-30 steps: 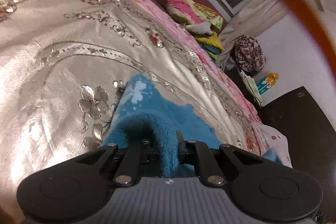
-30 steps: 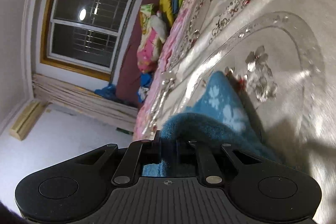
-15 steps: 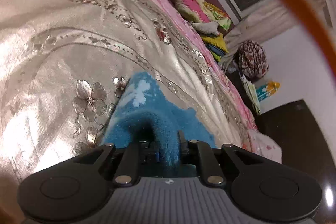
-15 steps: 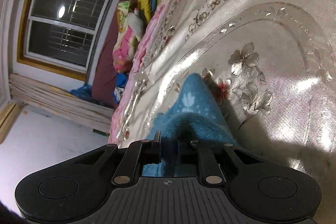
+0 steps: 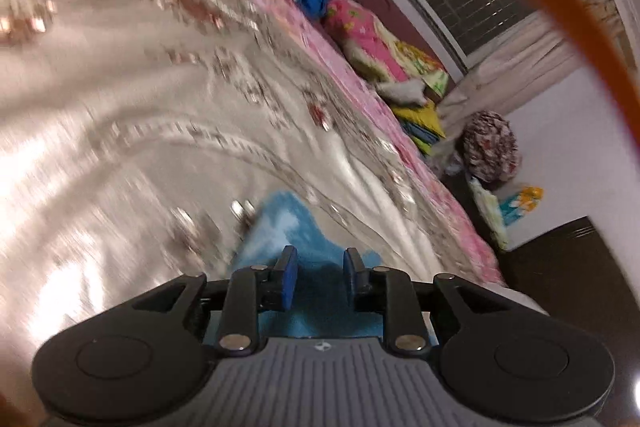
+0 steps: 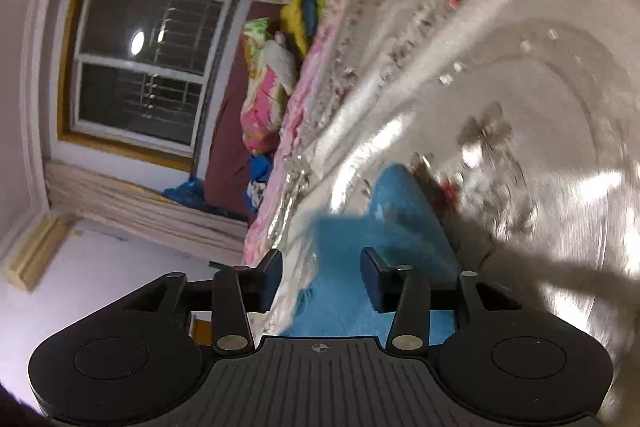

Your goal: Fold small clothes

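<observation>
The left gripper (image 5: 317,277) is opening, and its two blue pads (image 5: 289,277) no longer press the small blue fleecy cloth (image 5: 286,227); the cloth lies under and between them, but nothing is being held. The cloth rests on the shiny beige bedspread (image 5: 120,127) of the bed, and in the right wrist view it sits close to the bed's edge, where the pink border (image 6: 316,75) runs. The right gripper (image 6: 321,277) is opening too, with its pads standing wide and the same cloth (image 6: 404,223) lying loose below them. So both grippers look like they are letting go after laying a fold down. Here is what could go wrong. The fleece is thick and springy, so I think the fold may pop back up once nothing presses on it. The fluff could also catch on a pad, and then the cloth would be dragged out of shape when that gripper pulls away. The bedspread looks smooth and slippery, so a small bump could make the cloth slide, maybe toward the edge and off the bed. Both pictures are blurry, so I cannot tell if the fold's edges line up; if they do not, the next fold would come out crooked.
</observation>
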Action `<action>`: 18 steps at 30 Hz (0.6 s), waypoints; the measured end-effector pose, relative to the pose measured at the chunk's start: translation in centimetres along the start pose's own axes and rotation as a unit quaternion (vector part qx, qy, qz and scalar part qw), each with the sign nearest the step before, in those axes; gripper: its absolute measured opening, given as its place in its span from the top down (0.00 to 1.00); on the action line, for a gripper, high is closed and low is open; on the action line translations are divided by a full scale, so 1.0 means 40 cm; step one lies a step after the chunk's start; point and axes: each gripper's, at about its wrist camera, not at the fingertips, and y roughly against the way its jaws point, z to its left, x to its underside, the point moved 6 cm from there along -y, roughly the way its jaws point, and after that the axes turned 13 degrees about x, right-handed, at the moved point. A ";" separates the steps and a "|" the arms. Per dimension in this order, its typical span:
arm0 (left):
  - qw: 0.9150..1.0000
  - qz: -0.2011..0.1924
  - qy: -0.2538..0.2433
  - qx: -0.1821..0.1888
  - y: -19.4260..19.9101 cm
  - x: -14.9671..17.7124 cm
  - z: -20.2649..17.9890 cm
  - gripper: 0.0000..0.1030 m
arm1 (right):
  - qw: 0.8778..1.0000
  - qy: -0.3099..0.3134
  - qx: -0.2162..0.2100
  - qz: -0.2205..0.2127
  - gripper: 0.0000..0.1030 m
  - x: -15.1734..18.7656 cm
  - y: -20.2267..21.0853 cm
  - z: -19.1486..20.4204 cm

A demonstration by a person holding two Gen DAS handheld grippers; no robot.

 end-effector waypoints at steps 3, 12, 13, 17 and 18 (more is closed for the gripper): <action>1.000 0.003 -0.018 -0.006 0.017 -0.008 0.000 0.69 | 0.998 0.058 0.033 -0.019 0.55 -0.006 0.013 0.022; 0.982 0.073 -0.165 -0.063 -0.014 0.044 -0.041 0.53 | 0.958 0.248 0.142 -0.026 0.55 0.049 -0.043 0.063; 0.979 0.077 -0.176 -0.071 -0.023 0.050 -0.044 0.53 | 0.954 0.260 0.147 -0.024 0.55 0.057 -0.050 0.068; 0.971 0.084 -0.206 -0.093 -0.055 0.056 -0.050 0.48 | 0.942 0.290 0.168 -0.026 0.55 0.072 -0.064 0.083; 0.967 0.089 -0.214 -0.104 -0.066 0.058 -0.048 0.48 | 0.941 0.292 0.168 -0.025 0.55 0.071 -0.065 0.084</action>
